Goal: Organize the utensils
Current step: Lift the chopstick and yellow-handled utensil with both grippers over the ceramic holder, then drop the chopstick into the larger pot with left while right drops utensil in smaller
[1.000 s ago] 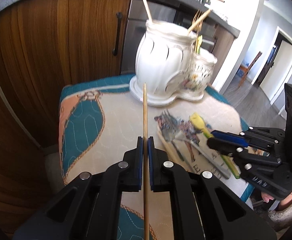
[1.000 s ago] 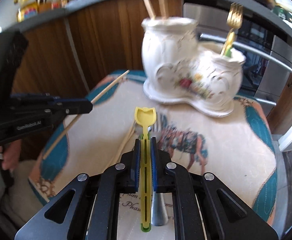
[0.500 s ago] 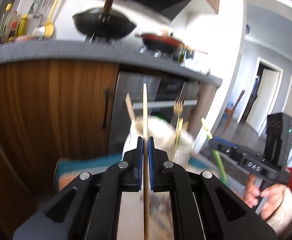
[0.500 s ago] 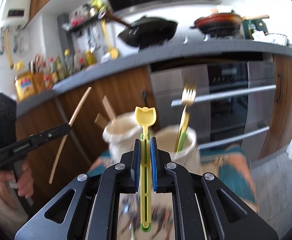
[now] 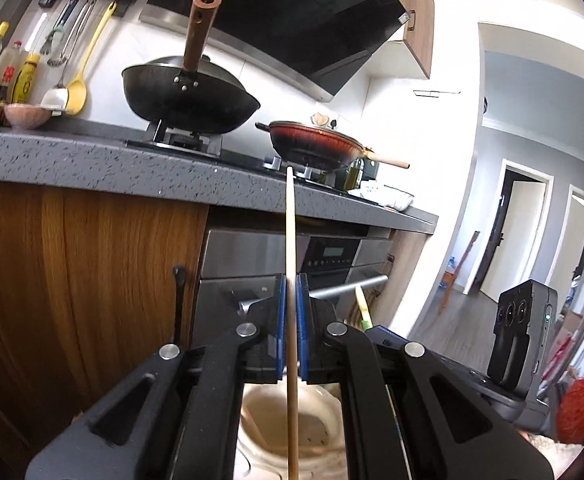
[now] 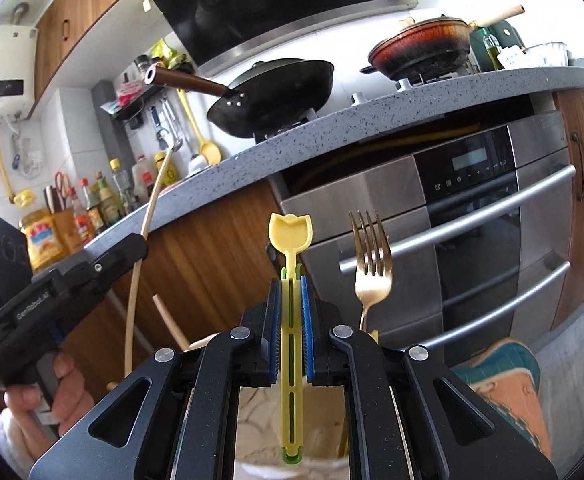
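Black wok (image 5: 189, 98) and red pan (image 5: 315, 145) are sitting on hob burners atop the grey speckled counter (image 5: 91, 164). Sauce bottles (image 6: 103, 204) are standing along the wall; a steel oven (image 6: 476, 240) is sitting below the counter edge.

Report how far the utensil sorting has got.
Done: a gold metal fork already stands in the white ceramic holder. In hand: the left gripper clamps a long wooden chopstick; the right gripper clamps a yellow plastic tulip-ended utensil. Left: dropping both into the holder below.
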